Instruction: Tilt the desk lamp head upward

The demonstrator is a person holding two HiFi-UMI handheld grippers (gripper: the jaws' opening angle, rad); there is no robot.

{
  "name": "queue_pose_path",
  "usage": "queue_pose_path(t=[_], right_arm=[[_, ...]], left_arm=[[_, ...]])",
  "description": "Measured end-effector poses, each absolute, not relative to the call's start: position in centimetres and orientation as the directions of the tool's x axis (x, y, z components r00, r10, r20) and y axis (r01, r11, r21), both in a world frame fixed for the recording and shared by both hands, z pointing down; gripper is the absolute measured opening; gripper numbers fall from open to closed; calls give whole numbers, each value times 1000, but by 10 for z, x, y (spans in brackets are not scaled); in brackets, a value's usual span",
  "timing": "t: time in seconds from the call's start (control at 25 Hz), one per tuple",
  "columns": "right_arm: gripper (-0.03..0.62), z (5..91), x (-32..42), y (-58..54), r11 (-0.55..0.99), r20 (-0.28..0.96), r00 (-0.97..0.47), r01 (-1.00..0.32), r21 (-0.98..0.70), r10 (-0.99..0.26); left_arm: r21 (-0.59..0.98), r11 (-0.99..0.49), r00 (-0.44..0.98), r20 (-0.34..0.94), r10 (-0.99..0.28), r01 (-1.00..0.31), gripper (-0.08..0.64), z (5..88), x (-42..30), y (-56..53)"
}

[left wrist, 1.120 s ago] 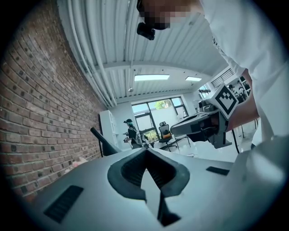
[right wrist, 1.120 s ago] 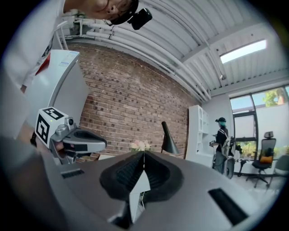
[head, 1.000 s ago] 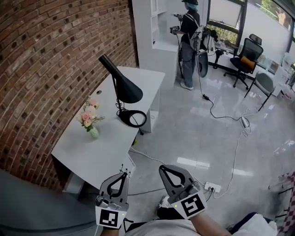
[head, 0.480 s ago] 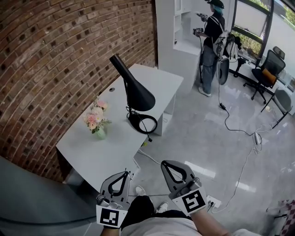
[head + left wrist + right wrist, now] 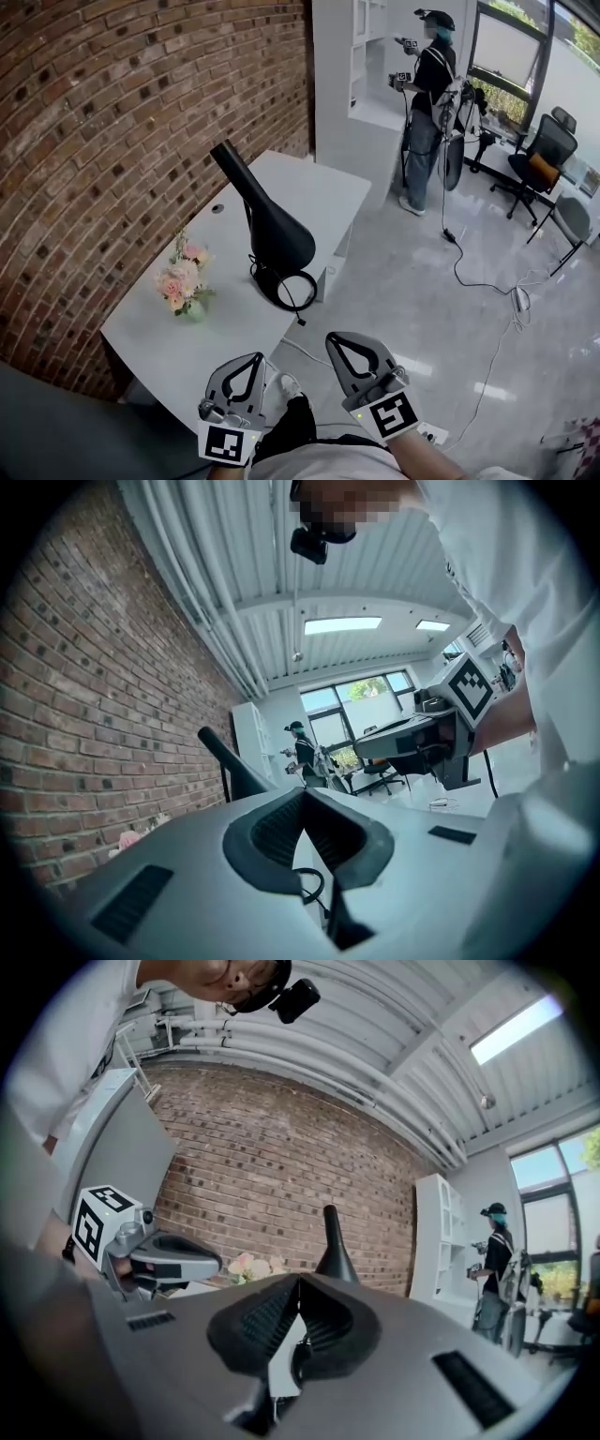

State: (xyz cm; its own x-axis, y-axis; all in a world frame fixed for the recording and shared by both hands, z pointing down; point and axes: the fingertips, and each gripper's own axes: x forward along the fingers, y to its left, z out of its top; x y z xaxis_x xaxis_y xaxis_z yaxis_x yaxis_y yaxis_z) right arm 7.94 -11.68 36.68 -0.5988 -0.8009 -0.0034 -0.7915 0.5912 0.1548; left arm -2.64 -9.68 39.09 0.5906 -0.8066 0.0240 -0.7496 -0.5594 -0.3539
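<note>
A black desk lamp [image 5: 272, 234] stands on the white desk [image 5: 328, 192], its cone head pointing down and its thin end sticking up to the left. The ring base [image 5: 290, 289] lies near the desk's front edge. My left gripper [image 5: 254, 357] and right gripper [image 5: 334, 338] hang low in front of my body, short of the desk, both shut with nothing in them. The lamp [image 5: 223, 764] shows far off past the left jaws in the left gripper view. In the right gripper view the lamp [image 5: 335, 1246] rises just behind the jaw tips.
A small vase of pink flowers [image 5: 183, 284] stands on the desk left of the lamp. The brick wall [image 5: 112, 141] runs behind the desk. A person [image 5: 427, 103] stands by a white shelf at the back; cables [image 5: 487, 272] and office chairs [image 5: 539, 164] are on the floor at right.
The view has come closer to the desk, so the lamp looks bigger and nearer. Both grippers have stayed shut and low in front of me.
</note>
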Motion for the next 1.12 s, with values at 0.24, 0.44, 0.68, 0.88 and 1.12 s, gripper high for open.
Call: queue_pose_path(t=[0.24, 0.44, 0.68, 0.88, 1.12], right_arm=[[17, 375, 69, -172, 595, 14, -599, -793, 131, -801], [18, 386, 56, -201, 607, 29, -608, -785, 123, -793], [17, 401, 50, -224, 613, 51, -611, -784, 103, -790], [18, 414, 47, -239, 620, 81, -615, -779, 93, -784], [18, 434, 43, -256, 624, 98, -616, -775, 99, -781]], left_arm=[[-340, -560, 585, 38, -811, -755, 8, 393, -35, -147], [-356, -567, 585, 67, -808, -743, 8, 398, -43, -174], [-342, -563, 574, 81, -815, -752, 8, 406, -52, -196], [-329, -564, 566, 98, -818, -758, 8, 417, -55, -215], [-301, -549, 551, 85, -830, -780, 8, 439, -63, -233]])
